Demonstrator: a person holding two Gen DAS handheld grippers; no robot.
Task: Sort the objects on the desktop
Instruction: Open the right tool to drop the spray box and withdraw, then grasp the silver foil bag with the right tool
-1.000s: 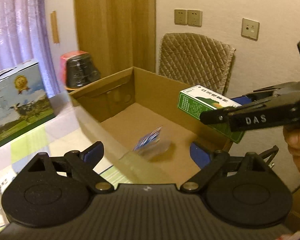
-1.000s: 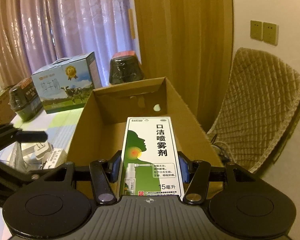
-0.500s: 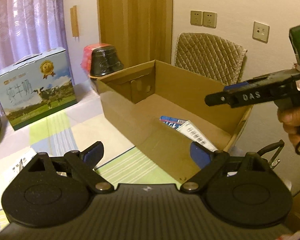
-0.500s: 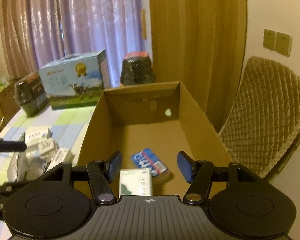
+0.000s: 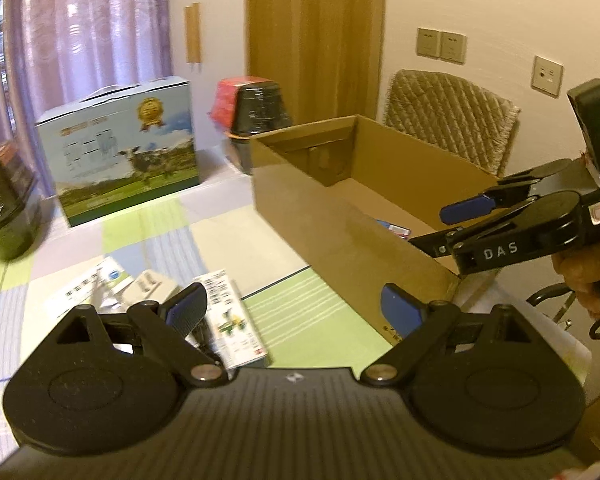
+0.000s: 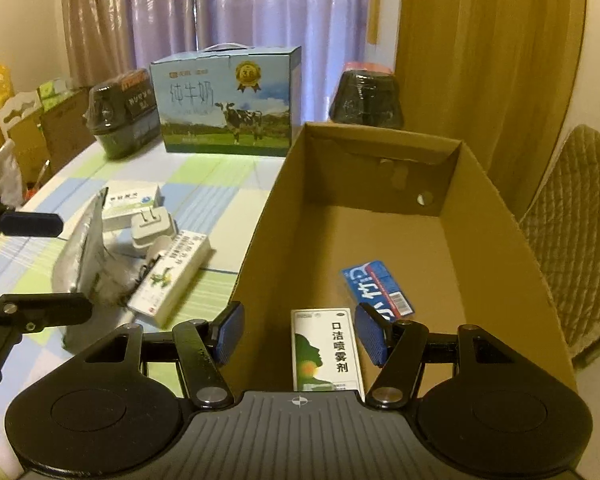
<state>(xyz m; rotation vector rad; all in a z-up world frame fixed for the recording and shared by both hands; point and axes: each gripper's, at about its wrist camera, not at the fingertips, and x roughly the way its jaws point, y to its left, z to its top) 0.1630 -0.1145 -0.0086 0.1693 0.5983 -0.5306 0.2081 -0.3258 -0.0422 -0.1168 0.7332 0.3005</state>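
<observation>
spray box (image 6: 326, 350) in carton (image 6: 496, 208), packets (image 6: 168, 276) left

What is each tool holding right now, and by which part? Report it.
Nothing. The right tool is open above the cardboard box, where the green spray box lies free. The left tool is open too.

Milk carton (image 6: 227, 103): blue and green, cow printed on its front, white carry handle on top; upright toward the table's far edge.
Black wrapped container, left (image 6: 124, 114): just beside the milk carton, near the table's far left edge.
Black wrapped container, right (image 6: 366, 98): red top; at the table's far edge, beside the curtain.
Tablecloth (image 6: 216, 184): checked in pale green, blue and cream; covers the table.
Curtains (image 6: 276, 4): purple, sheer; behind the table's far edge.
Chair (image 5: 450, 120): quilted beige back; off the table's right side, against the wall.
Wall sockets (image 5: 441, 45): a pair above the chair; a third plate (image 5: 547, 76) to their right.
</observation>
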